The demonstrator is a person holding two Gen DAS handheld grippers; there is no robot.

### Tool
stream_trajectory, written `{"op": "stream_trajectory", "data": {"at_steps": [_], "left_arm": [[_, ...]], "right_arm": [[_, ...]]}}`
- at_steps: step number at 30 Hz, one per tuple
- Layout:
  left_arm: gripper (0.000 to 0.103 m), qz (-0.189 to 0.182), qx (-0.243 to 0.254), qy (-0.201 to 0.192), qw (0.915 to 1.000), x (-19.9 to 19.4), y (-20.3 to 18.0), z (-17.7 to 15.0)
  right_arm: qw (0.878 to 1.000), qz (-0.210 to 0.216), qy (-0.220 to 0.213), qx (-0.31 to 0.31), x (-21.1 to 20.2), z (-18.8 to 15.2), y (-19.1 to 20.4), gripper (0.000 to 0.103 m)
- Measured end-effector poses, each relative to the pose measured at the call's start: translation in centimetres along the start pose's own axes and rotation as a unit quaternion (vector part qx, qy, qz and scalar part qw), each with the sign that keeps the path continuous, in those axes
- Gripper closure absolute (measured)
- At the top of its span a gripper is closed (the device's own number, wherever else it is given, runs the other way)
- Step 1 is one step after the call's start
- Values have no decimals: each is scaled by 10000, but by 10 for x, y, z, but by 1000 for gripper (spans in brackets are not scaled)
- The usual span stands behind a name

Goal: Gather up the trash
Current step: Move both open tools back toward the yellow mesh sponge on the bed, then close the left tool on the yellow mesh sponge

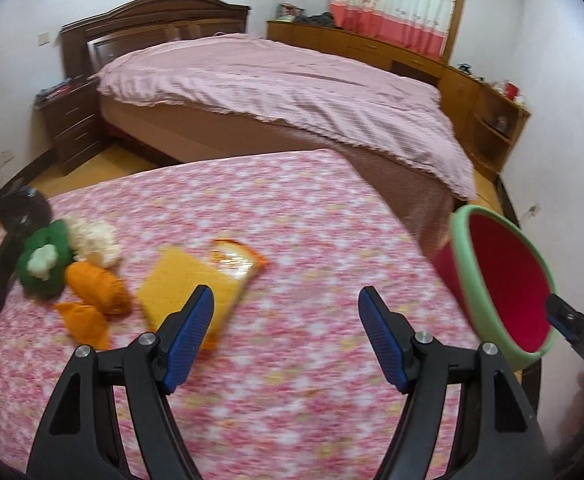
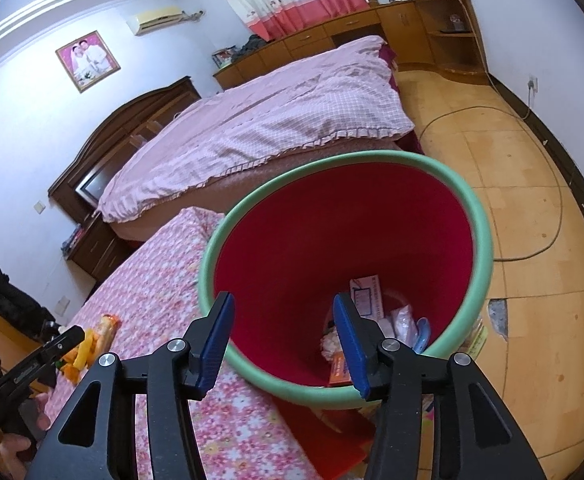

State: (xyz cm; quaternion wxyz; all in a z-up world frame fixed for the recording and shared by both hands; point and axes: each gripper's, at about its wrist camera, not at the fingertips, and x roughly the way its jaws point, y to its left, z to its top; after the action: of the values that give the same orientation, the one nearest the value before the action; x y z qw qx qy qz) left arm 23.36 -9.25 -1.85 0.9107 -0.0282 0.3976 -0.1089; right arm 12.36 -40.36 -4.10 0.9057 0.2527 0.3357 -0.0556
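STEP: picking off the floral worktop [image 1: 292, 208] | left gripper [image 1: 285, 312] jaws apart, empty, near yellow wrapper [image 1: 195, 284] | right gripper [image 2: 283, 340] jaws straddle red bin [image 2: 332, 216] rim, grip unclear | NEXT: likely close on wrapper, carry to bin.

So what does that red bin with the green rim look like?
The red plastic bin with the pale green rim is round and open-topped, tilted toward the camera beside the pink floral tabletop. The right tool straddles its near rim, one finger inside, one outside. Inside lie paper scraps and wrappers.
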Motion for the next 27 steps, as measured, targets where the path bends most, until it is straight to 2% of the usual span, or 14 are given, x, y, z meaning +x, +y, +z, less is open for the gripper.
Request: {"op": "stream_trajectory", "data": {"at_steps": [3, 12, 14, 18, 19, 20, 21, 23, 27], "left_arm": [[29, 213, -48, 62, 9997, 9, 17, -1], [31, 385, -384, 322, 9980, 39, 51, -7], [40, 369, -464, 373, 9975, 42, 55, -9], [49, 184, -674, 340, 9970, 44, 66, -12], [64, 134, -692, 292, 9971, 42, 67, -12], [72, 79, -697, 257, 9972, 40, 69, -12], [73, -3, -723, 242, 9971, 39, 70, -12], [85, -96, -752, 202, 9969, 36, 72, -11], [89, -266, -810, 120, 9963, 29, 74, -13]], "right_arm": [[10000, 16, 37, -64, 2, -2, 7, 50], [9995, -1, 173, -251, 11, -9, 23, 49], [9994, -10, 186, -278, 12, -9, 26, 49], [9992, -15, 223, -336, 15, -11, 31, 49], [9991, -11, 235, -355, 16, -11, 32, 49], [9990, -8, 243, -371, 17, -12, 33, 49], [9989, -3, 254, -388, 17, -12, 35, 49], [9987, 20, 277, -416, 18, -13, 38, 49], [9981, 81, 307, -521, 19, -15, 48, 49]]}}
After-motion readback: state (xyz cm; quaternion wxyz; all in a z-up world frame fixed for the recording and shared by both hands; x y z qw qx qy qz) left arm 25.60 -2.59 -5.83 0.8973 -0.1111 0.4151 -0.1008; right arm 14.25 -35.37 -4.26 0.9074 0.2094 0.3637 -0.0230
